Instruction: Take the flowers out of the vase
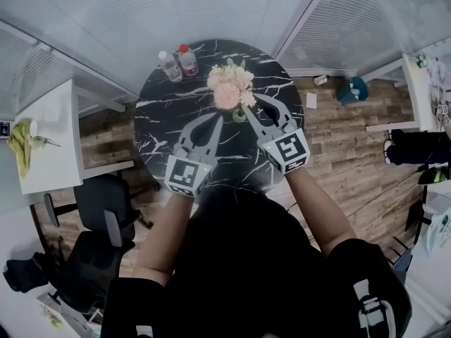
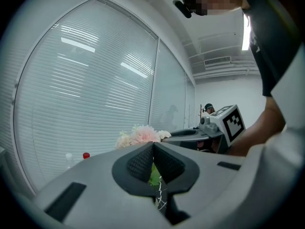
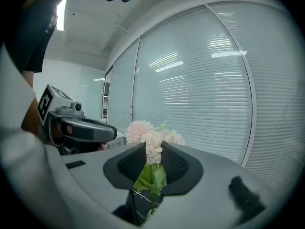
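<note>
Pale pink and cream flowers rise over a small green vase on the round black marble table. My right gripper is shut on the flowers' stems. In the right gripper view the blooms stand between the pads, with green leaves below them and the vase's rim beneath. My left gripper hangs just left of the vase. Its pads meet at the tips. A bit of green shows in the gap behind them, and I cannot tell whether it is pinched.
Two clear bottles, one with a red cap, stand at the table's far edge. Window blinds close in behind the table. A white desk and a black office chair stand to the left, over a wooden floor.
</note>
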The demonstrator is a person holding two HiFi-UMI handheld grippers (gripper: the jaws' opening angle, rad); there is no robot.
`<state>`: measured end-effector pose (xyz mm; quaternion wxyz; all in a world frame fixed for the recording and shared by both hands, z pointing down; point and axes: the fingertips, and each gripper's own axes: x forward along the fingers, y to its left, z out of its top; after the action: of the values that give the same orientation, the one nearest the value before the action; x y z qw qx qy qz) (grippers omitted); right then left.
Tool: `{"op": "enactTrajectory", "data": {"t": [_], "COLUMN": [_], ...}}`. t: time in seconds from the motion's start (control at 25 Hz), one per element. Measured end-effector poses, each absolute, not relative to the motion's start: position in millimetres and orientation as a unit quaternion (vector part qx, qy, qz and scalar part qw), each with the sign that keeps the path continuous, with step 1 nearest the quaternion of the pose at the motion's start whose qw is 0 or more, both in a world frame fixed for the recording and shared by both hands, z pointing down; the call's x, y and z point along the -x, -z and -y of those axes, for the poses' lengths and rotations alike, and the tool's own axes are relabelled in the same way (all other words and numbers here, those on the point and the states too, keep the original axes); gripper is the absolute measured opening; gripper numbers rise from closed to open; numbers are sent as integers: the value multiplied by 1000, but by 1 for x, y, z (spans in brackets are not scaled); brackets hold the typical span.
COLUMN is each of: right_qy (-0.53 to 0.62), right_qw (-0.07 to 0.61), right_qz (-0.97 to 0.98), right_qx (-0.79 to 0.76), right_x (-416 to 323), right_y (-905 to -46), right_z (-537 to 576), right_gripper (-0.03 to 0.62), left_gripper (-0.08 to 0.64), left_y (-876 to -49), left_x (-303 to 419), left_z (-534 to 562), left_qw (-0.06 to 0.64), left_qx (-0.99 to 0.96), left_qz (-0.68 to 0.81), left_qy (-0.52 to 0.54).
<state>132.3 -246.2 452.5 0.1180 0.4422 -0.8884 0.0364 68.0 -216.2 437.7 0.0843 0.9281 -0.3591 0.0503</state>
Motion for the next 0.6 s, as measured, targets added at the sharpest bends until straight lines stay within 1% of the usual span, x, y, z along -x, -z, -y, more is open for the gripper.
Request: {"op": "enactTrajectory", "data": {"t": [0.28,0.6], "right_qy": [-17,-19], "right_qw": [106,119], "right_qz": [887,888], "right_qx": [-450,-444], "right_x": [-131,-120], "right_y": [-434,-435], "right_z": [241,220], "right_gripper": [100,98], "left_gripper": [12,12], "left_y": [-421,-419], "left_x": [-62,-52], "left_z": [210,195], "left_qw": [77,76], "left_qx": [-929,-928], "left_qz": [362,362], "left_qy": [-33,-29]}}
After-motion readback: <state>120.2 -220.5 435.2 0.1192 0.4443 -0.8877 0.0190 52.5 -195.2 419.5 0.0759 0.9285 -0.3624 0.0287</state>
